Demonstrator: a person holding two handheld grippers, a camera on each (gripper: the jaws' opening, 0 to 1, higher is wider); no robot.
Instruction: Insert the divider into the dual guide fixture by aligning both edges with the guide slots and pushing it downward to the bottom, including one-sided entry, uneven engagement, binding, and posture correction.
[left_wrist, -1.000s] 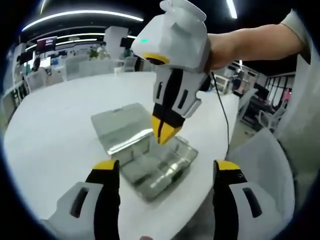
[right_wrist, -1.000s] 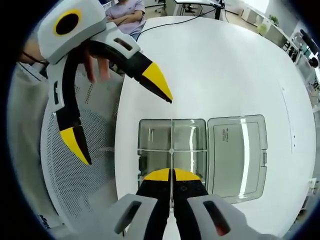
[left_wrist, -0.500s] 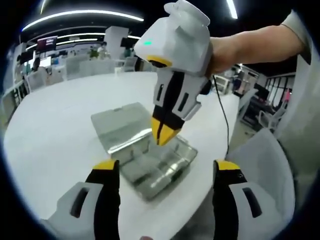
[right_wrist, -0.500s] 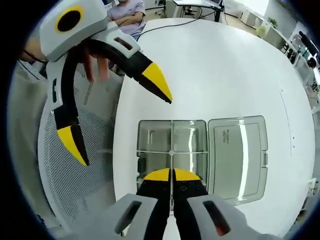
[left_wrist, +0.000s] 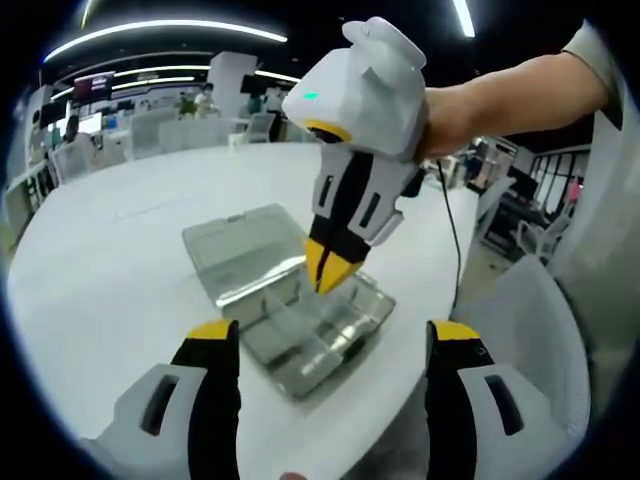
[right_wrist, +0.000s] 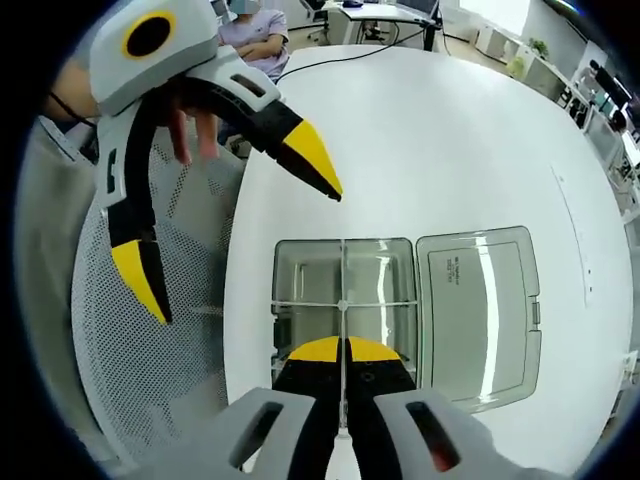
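A clear plastic box (right_wrist: 300, 285) lies on the round white table (right_wrist: 450, 140), its lid (right_wrist: 480, 310) flat open to the right. The divider (right_wrist: 343, 285), a thin clear strip seen edge-on, runs down the box's middle and crosses a second strip. My right gripper (right_wrist: 342, 350) is shut on the divider's near end, at the box's near wall. In the left gripper view the right gripper (left_wrist: 330, 272) points down into the box (left_wrist: 310, 325), beside the lid (left_wrist: 235, 245). My left gripper (left_wrist: 333, 335) is open, short of the box and holding nothing. It hangs wide open beside the box (right_wrist: 248, 257).
A grey mesh chair (right_wrist: 150, 380) stands at the table's edge under the left gripper. A person (right_wrist: 250, 30) sits beyond the table. A black cable (left_wrist: 445, 230) trails across the table. Another chair (left_wrist: 530, 330) stands at the right. Office desks fill the background.
The right gripper has shifted and tilted slightly over the box, still shut on the divider. The left gripper stays open in about the same place.
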